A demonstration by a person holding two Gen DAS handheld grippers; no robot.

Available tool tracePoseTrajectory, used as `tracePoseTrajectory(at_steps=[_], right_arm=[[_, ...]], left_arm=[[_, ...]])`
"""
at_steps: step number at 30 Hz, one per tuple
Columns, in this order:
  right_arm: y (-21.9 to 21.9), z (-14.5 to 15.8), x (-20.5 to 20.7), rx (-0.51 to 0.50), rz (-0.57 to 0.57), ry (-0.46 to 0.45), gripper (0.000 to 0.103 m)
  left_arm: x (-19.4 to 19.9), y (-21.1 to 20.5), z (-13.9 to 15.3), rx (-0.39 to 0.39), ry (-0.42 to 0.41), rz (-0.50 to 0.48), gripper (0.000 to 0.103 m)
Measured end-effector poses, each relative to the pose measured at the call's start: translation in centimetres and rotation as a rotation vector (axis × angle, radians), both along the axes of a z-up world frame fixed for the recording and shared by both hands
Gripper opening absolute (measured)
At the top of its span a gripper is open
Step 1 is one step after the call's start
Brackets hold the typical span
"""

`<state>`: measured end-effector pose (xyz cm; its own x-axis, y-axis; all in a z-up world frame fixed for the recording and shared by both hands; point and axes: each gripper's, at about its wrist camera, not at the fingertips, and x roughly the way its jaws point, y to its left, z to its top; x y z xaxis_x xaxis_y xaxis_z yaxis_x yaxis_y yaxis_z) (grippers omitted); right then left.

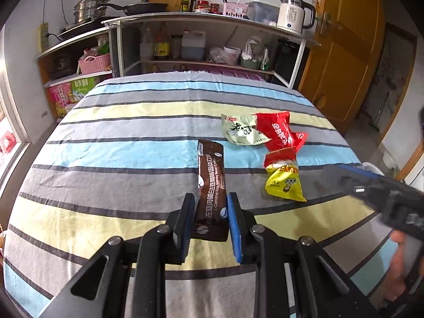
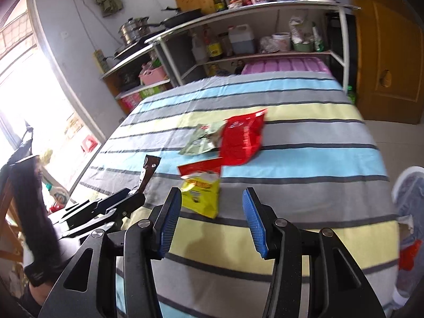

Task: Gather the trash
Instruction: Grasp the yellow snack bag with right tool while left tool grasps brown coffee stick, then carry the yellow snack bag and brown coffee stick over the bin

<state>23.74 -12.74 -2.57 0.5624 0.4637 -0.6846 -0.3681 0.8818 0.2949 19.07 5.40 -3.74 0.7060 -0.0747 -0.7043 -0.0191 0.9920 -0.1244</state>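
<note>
My left gripper [image 1: 211, 204] is shut on a brown sachet wrapper [image 1: 212, 185] and holds it above the striped tablecloth [image 1: 119, 153]. The sachet also shows in the right wrist view [image 2: 149, 171], sticking up from the left gripper [image 2: 132, 194]. A yellow and red snack bag [image 1: 283, 179] [image 2: 201, 190], a red wrapper [image 1: 278, 131] [image 2: 242, 140] and a pale green wrapper [image 1: 242, 129] [image 2: 202, 140] lie on the cloth. My right gripper [image 2: 212, 206] is open and empty, just short of the yellow bag. It shows blurred at the right of the left wrist view [image 1: 355, 180].
A white shelf unit [image 1: 212, 42] with bottles, pots, a pan and a kettle [image 1: 294, 13] stands beyond the table's far edge. A wooden door [image 1: 344, 53] is at the right. A window [image 2: 26, 92] is at the left. A grey shoe [image 2: 410, 198] shows at the right.
</note>
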Motion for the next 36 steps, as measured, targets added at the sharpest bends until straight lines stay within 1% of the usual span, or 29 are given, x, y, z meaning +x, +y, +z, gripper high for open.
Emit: tracePoseTrajectory(at_steps=[4,11,17,18,22,28,36], right_arm=[[2.0,-1.3,1.3,-0.026,0.007,0.038,0.049],[4.6,-2.3,2.9,-0.059,0.015,0.061,0.049],[5.3,-3.0,3.7,-0.102,-0.007,0.081,0.049],[5.4,-3.1,3.7,-0.104,-0.01,0.079,0.048],[5.0,-3.1,3.6,-0.109,-0.013,0.074,0.042],[3.9,-2.9,2.6,-0.087,-0.001,0.065,0.041],[0.0,-1.2,-0.5,-0.059,-0.041,0.015,0.04]], left_arm=[[-0.5,1.1,0.3,-0.023,-0.024,-0.002,0.026],[-0.6,2.3,0.4,-0.052,-0.039,-0.012,0.026],[-0.3,2.3,0.3,-0.062,-0.039,-0.025,0.026],[-0.3,2.3,0.3,-0.062,-0.039,-0.027,0.026],[-0.2,2.0,0.3,-0.061,-0.04,-0.032,0.026],[-0.8,1.7,0.6,-0.063,-0.056,-0.034,0.026],[-1.3,-0.5,1.4,-0.073,-0.062,-0.066,0.026]])
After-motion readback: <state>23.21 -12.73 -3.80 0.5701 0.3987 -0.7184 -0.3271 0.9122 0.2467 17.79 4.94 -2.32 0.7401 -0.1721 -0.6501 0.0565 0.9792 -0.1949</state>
